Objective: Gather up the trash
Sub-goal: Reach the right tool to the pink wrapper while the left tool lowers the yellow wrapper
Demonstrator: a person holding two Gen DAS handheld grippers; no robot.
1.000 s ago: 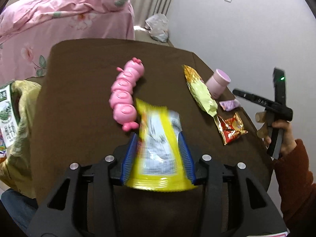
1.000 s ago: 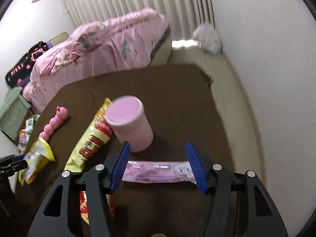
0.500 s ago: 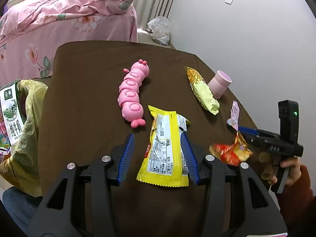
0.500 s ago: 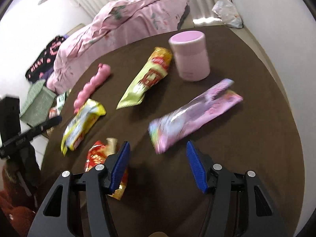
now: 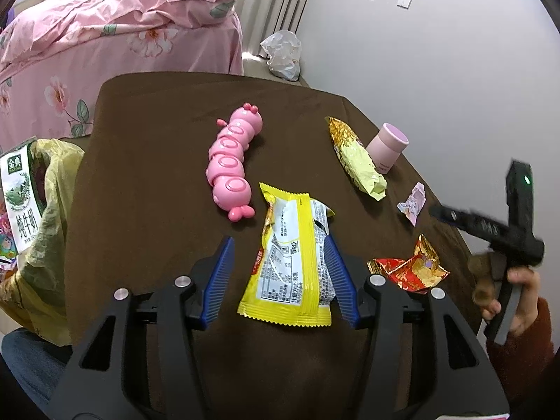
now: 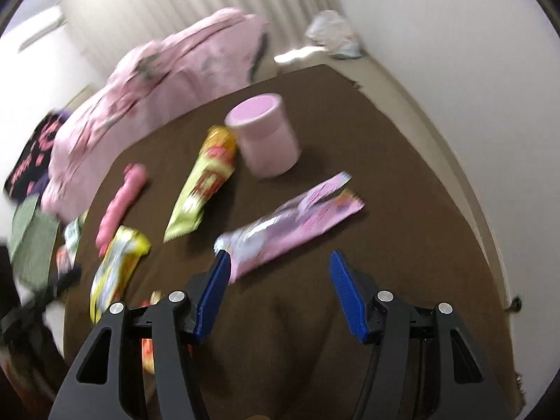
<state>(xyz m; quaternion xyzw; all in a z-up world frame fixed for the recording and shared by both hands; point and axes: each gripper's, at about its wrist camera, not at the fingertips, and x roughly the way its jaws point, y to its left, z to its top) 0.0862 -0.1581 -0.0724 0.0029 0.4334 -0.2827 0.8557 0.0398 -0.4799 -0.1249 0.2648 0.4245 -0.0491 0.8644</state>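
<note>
Both tongs hang low over the brown bench (image 5: 147, 161), pointing forward across it. Left tongs (image 5: 278, 276) are spread wide with nothing pinched; the yellow wrapper (image 5: 292, 262) lies flat between the blue pads, long axis running away from the camera, right edge just beside the right pad. Right tongs (image 6: 278, 294) are spread too, empty. The pink wrapper (image 6: 290, 224) lies just ahead of them, angled up to the right, near end by the left pad. The pink cup (image 6: 264, 140) stands beyond that wrapper.
</note>
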